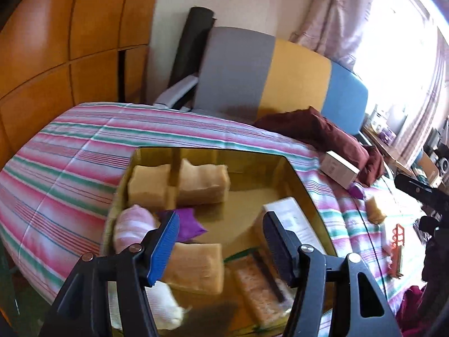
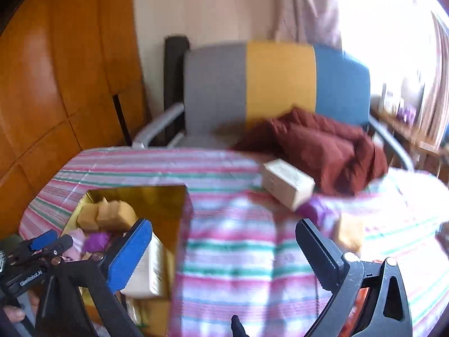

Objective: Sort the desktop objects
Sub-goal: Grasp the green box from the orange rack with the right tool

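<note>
A gold box lies on the striped bedcover. It holds tan sponge blocks, a purple pouch, a pink striped roll, a white carton and a patterned bar. My left gripper is open and empty just above the box. My right gripper is open and empty over the cover to the right of the box. A white box, a purple item and a tan sponge lie outside.
A dark red cloth is heaped at the back of the cover. An orange toy lies at the right edge. A grey, yellow and blue chair stands behind, with a wooden wardrobe on the left.
</note>
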A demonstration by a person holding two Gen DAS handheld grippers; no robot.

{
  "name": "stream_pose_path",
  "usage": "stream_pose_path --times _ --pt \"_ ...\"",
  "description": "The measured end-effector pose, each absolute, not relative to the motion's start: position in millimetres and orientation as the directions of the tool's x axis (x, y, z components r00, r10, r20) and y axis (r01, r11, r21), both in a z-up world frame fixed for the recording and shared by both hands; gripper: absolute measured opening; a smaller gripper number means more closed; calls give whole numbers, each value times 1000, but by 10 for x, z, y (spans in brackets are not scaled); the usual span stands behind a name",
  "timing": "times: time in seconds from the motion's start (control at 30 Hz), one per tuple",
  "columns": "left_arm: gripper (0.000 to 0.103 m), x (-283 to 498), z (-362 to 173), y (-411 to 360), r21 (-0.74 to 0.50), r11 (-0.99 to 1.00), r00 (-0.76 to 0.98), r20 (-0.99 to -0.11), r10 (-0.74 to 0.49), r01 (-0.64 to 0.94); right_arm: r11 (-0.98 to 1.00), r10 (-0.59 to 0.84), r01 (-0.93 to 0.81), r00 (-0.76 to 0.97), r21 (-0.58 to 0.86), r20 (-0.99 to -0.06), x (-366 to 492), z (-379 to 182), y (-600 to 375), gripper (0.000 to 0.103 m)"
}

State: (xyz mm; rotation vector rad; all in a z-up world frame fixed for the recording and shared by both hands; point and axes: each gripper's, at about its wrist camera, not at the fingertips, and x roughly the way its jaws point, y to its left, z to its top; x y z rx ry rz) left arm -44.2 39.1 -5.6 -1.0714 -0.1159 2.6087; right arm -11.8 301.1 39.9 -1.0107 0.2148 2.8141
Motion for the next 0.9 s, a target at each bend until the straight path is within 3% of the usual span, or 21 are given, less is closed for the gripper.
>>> stream_pose_path --times 0.2,0.3,0.37,0.5,0.67,0.9 --pt "63 -319 -17 746 -145 -927 -638 -688 346 -345 -924 139 -344 -708 165 -693 204 415 3986 101" --pt "63 -269 21 886 -143 -912 -628 -684 371 -383 -876 193 -448 -665 179 -721 448 365 4462 87" --pt "63 -234 38 1006 -131 -902 -620 -684 383 -412 -840 183 -500 -625 209 -759 592 288 4733 72" --pt "63 -194 36 1220 -119 -881 -599 -691 405 -459 -807 115 -536 -555 248 -824 875 85 5025 58" --pt "63 -139 1 1459 -120 -851 -564 -701 437 -511 -802 -30 -510 -484 310 -874 1031 -187 5039 53" --pt "63 -58 -71 1619 -122 -822 -525 -715 462 -557 -837 -37 -476 -446 271 -894 884 -256 4869 46"
